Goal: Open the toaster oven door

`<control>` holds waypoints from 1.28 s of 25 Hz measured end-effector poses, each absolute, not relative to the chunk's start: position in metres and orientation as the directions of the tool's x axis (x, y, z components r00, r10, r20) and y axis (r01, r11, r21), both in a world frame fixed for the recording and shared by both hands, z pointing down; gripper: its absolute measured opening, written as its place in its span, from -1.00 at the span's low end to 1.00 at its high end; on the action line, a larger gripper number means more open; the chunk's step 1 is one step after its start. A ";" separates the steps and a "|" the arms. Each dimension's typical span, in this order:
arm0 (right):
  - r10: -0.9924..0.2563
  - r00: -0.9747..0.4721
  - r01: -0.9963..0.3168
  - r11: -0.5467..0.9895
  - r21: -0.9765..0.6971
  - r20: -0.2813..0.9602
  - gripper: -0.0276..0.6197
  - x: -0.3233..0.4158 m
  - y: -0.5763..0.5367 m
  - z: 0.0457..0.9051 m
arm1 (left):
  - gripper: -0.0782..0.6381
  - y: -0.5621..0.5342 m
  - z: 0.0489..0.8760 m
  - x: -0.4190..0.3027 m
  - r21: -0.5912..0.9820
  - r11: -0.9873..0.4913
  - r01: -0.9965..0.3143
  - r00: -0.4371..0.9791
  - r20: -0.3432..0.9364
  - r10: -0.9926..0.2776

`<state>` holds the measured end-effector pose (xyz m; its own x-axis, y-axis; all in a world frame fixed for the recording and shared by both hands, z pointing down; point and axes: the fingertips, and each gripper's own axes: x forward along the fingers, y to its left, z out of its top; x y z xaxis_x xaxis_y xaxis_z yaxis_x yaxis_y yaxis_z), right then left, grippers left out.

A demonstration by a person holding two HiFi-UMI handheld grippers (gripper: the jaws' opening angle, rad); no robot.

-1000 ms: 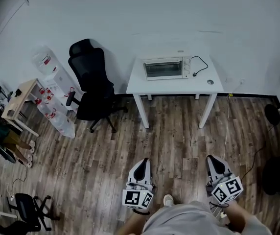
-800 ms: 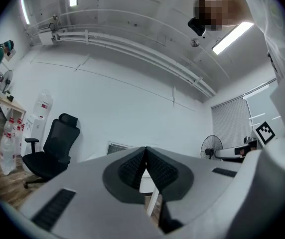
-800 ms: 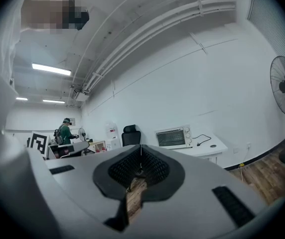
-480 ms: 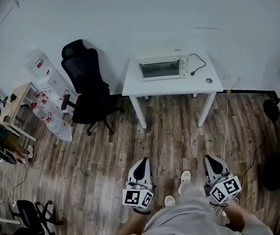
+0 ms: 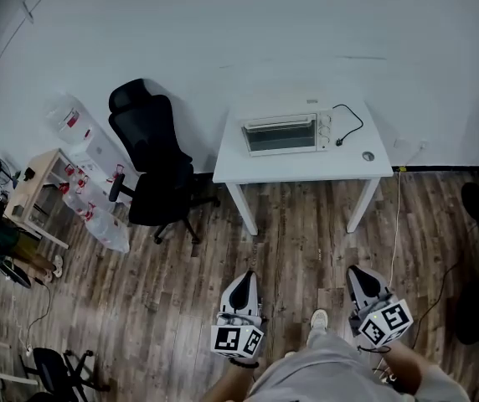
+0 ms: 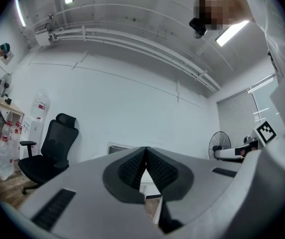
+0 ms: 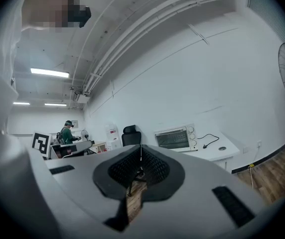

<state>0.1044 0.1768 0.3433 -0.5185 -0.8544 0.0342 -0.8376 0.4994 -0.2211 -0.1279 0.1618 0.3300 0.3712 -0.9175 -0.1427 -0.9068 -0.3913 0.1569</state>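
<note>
a bare white-walled room with a wood-plank floor (image 5: 181, 266), where a white worktop (image 5: 306, 167) stands against the far wall. the toaster oven (image 5: 283, 132) sits on the worktop's back half, left of its middle, with its glass door (image 5: 278, 138) facing the person and shut. the door's long axis, and the handle bar along its top edge, run side to side along the worktop.

both tools are well short of the worktop, out over open floor, and point toward it. the left tool (image 5: 243, 280) has its jaws pressed together with nothing between them. the right tool (image 5: 360, 275) is likewise closed and empty. the oven lies straight ahead between the two. the left tool looks slightly nearer its line, while the right gripper view shows the oven a little to the right of its own jaws. either one seems able to take the handle, but a long approach across the floor comes first, and the jaws must part before they can close on the bar.

what the oven holds cannot be made out through the glass. its power cord (image 5: 348, 122) trails on the worktop's right side, near a small round object (image 5: 368, 156). a black office chair (image 5: 151, 166) stands just left of the worktop, clear of the path.
</note>
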 end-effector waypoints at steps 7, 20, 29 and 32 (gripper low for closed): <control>-0.841 -0.541 -0.821 0.517 -0.242 0.037 -0.86 0.120 0.100 0.342 | -0.76 0.094 0.326 -0.114 0.152 -0.362 -0.920 0.343 -0.137 -0.929; -0.808 -0.587 -0.788 0.556 -0.264 0.050 -0.86 0.159 0.004 0.351 | -0.76 0.004 0.323 -0.065 0.134 -0.346 -0.929 0.329 -0.130 -0.935; -0.790 -0.608 -0.775 0.571 -0.271 0.072 -0.86 0.156 -0.036 0.361 | -0.76 -0.026 0.329 -0.068 0.135 -0.300 -0.944 0.289 -0.096 -0.953; -0.785 -0.615 -0.767 0.573 -0.289 0.076 -0.86 0.146 -0.052 0.364 | -0.76 -0.040 0.335 -0.077 0.145 -0.295 -0.944 0.285 -0.085 -0.955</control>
